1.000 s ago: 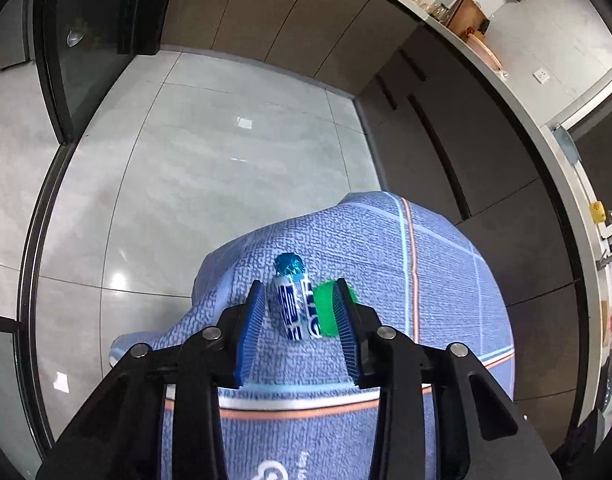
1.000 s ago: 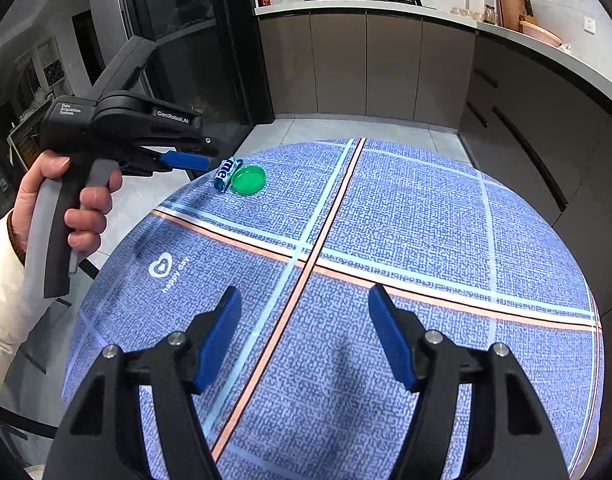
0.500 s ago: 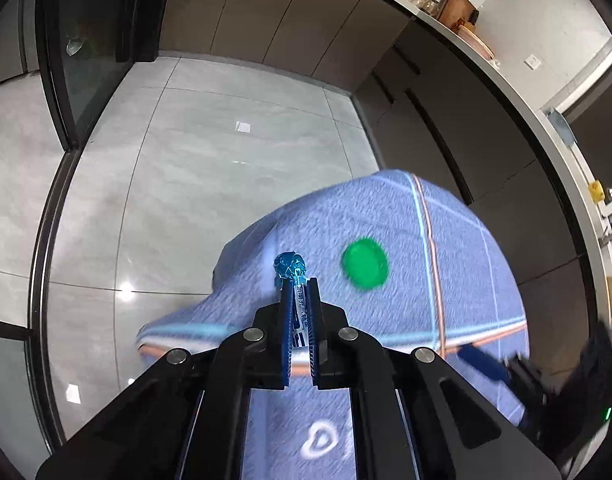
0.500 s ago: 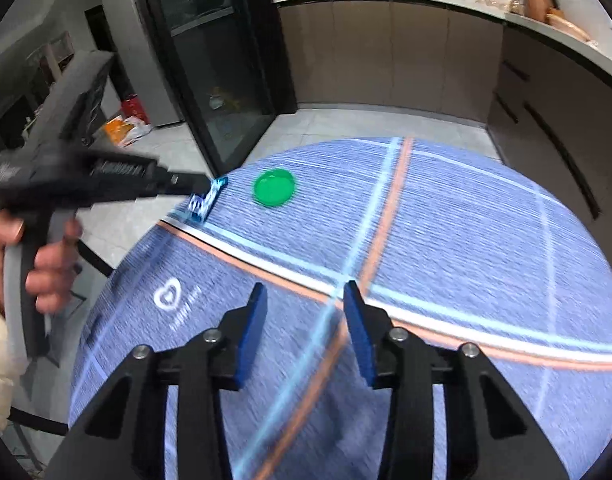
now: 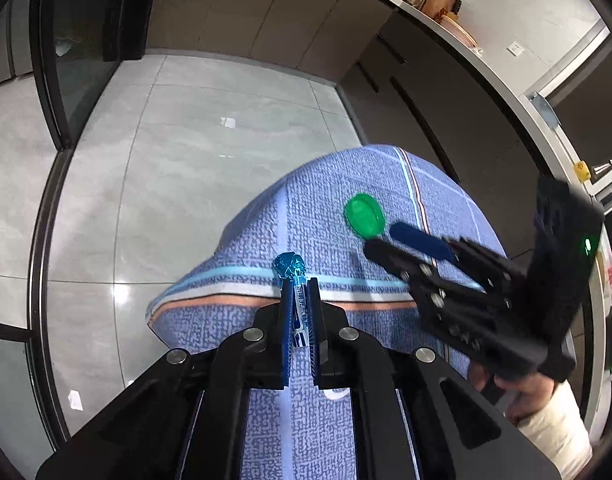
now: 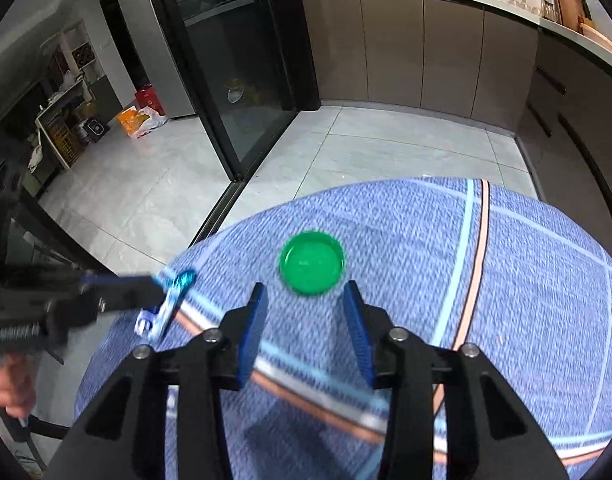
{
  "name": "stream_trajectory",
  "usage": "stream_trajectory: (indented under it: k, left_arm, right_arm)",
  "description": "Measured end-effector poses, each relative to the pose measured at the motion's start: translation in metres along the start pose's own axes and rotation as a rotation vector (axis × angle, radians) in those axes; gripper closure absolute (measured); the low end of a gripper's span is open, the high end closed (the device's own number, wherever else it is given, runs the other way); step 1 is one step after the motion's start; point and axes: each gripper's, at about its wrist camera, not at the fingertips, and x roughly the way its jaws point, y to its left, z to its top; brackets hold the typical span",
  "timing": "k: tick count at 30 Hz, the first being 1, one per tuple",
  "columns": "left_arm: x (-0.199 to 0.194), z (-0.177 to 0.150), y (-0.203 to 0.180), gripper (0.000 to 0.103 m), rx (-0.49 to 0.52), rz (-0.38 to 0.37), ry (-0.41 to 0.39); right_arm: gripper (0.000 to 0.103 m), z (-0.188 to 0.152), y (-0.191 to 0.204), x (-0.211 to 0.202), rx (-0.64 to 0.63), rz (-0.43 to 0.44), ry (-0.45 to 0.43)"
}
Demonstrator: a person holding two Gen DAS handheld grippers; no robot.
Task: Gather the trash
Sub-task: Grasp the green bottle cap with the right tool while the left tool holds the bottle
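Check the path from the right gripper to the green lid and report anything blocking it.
Nothing visible blocks it. The green lid lies alone on the blue tablecloth, just ahead of the right gripper, whose jaws are opening with only bare cloth between them. The left gripper, shut on the blue wrapper, is off to the side.

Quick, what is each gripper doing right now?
Left gripper: shut on the blue wrapper.
Right gripper: opening, nothing held, green cap just ahead of its fingers.

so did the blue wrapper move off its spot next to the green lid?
Yes. The blue wrapper, clamped in the left gripper, now sits apart from the green lid, nearer the tablecloth edge.
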Motion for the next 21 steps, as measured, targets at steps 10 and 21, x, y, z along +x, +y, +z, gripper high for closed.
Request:
stream_trajectory:
  k: [10,21]
  left_arm:
    - [-0.008,-0.009,-0.006,0.091,0.044,-0.016,-0.025]
    - [0.002,-0.012,-0.02,0.08,0.12,0.025,-0.016]
  right_arm:
    - [0.055,0.017,0.004,0.023,-0.004,-0.009,-0.004]
    - [0.066,0.002,0.0,0.018,-0.006,-0.035,-0.015]
